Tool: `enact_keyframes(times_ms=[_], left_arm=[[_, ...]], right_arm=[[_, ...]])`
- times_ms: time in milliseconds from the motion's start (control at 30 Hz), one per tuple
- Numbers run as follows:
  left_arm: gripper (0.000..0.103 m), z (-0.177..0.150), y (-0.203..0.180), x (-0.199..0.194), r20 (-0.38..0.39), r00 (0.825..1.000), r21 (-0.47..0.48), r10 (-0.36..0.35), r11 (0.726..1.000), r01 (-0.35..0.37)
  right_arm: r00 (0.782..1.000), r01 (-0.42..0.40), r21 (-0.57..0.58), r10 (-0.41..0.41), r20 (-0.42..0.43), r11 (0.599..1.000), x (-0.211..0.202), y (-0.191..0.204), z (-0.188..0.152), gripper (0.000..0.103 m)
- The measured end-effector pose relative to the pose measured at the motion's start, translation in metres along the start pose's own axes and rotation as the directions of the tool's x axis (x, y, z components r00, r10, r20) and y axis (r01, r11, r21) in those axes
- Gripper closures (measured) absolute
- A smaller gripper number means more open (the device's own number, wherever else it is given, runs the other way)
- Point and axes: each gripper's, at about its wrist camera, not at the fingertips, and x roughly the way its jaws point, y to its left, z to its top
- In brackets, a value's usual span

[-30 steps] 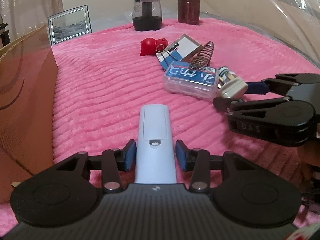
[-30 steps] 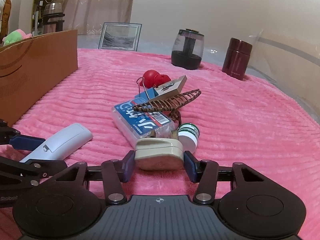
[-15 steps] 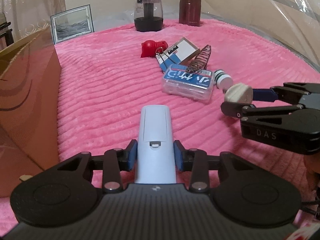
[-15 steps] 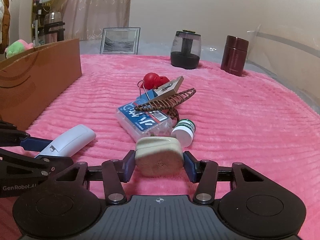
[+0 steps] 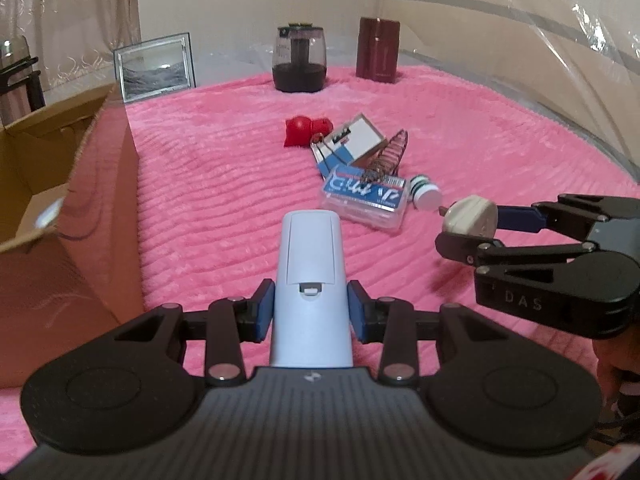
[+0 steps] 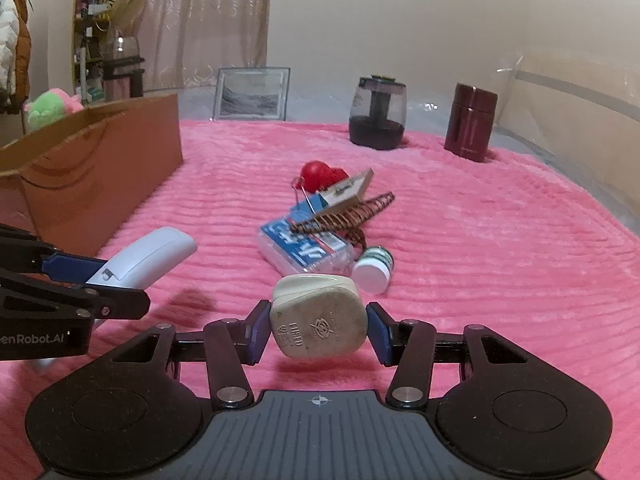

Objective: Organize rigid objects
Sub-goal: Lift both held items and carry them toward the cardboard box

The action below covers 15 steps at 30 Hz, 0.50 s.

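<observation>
My left gripper (image 5: 311, 312) is shut on a pale blue remote-shaped device (image 5: 311, 264) and holds it above the pink blanket; it also shows in the right wrist view (image 6: 148, 256). My right gripper (image 6: 318, 334) is shut on a cream fused plug (image 6: 318, 326), lifted off the blanket; the plug shows in the left wrist view (image 5: 472, 220) too. A pile lies ahead: a clear box with a blue label (image 6: 304, 248), a brown spiral hair clip (image 6: 344, 214), a white bottle with green cap (image 6: 374, 270), a small card box (image 6: 348, 192), a red toy (image 6: 320, 172).
An open cardboard box (image 5: 60, 200) stands at the left; it also shows in the right wrist view (image 6: 100, 176). A picture frame (image 6: 252, 94), a dark glass jar (image 6: 376, 114) and a maroon canister (image 6: 472, 122) stand at the blanket's far edge. Clear plastic sheeting hangs at the right.
Both grippers have risen from the blanket with their objects. The plug has tilted so its printed underside faces the right wrist camera. The pile now lies farther ahead.
</observation>
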Motion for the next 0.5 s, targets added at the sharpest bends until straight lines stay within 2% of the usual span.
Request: enact_keyframes(times_ms=[267, 500], left_arm=[[0.07, 0.019, 0.008, -0.04, 0.056, 0.998, -0.008, -0.002, 1.0, 0.002], [0.07, 0.043, 0.029, -0.082, 0.103, 0.995, -0.016, 0.012, 1.0, -0.01]], right_arm=[[0.997, -0.055, -0.006, 0.056, 0.06, 0.998, -0.028, 0.013, 0.029, 0.056], [0.984, -0.146, -0.055, 0.151, 0.099, 0.988, -0.043, 0.036, 0.069, 0.056]])
